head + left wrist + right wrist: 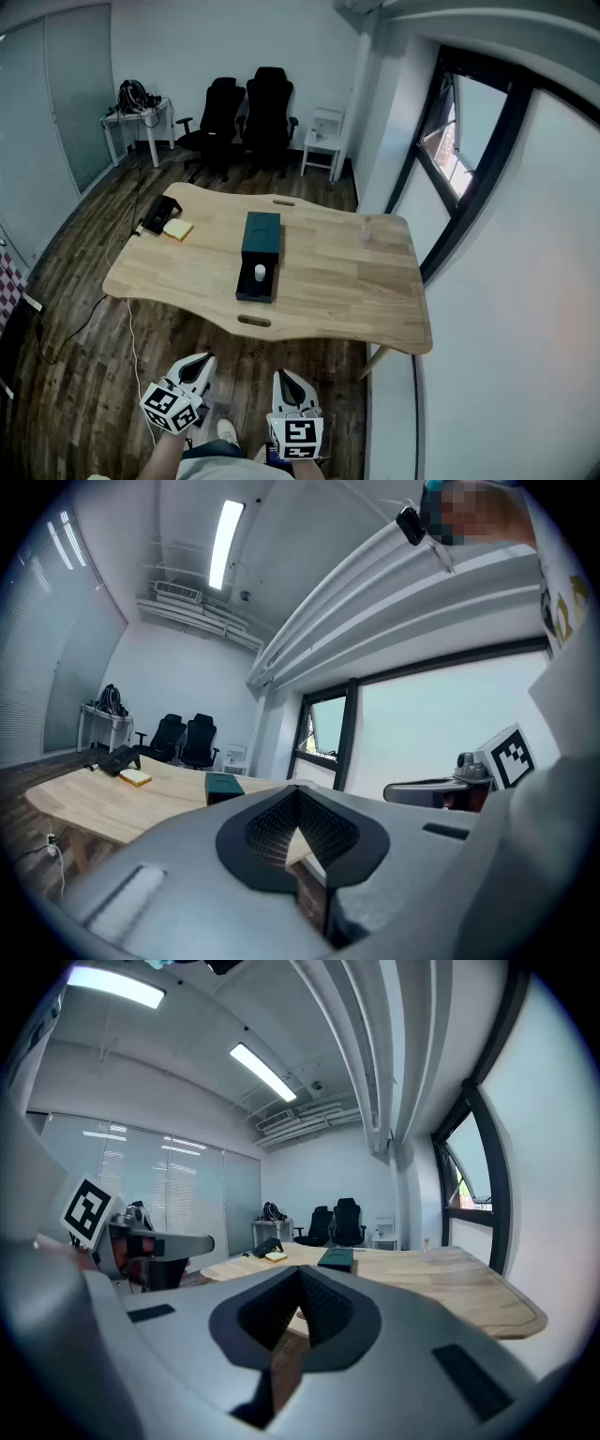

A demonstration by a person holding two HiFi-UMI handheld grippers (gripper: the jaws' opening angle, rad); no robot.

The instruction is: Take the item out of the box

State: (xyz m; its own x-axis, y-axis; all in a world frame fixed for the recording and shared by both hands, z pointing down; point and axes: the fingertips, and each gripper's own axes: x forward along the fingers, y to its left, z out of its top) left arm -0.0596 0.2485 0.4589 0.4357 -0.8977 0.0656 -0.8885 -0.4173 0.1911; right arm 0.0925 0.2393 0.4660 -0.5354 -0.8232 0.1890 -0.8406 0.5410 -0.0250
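Note:
A dark green box (pixel 260 234) lies on the middle of the wooden table (pixel 328 281), with its tray (pixel 255 286) slid out toward me. A small white item (pixel 260 273) stands in that tray. Both grippers hang low by my body, well short of the table's near edge. My left gripper (pixel 202 362) is shut and holds nothing, and my right gripper (pixel 285 377) is shut and holds nothing. In the left gripper view the closed tips (pixel 300 801) point toward the distant box (pixel 223 785). The right gripper view shows its closed tips (pixel 300 1277) below the box (pixel 337 1258).
A yellow pad (pixel 178 229) and a black device (pixel 159 214) lie at the table's far left, and a small clear cup (pixel 367 231) at its right. Two black office chairs (pixel 246 112) and white side tables (pixel 131 120) stand behind. A cable (pixel 131 328) runs over the floor.

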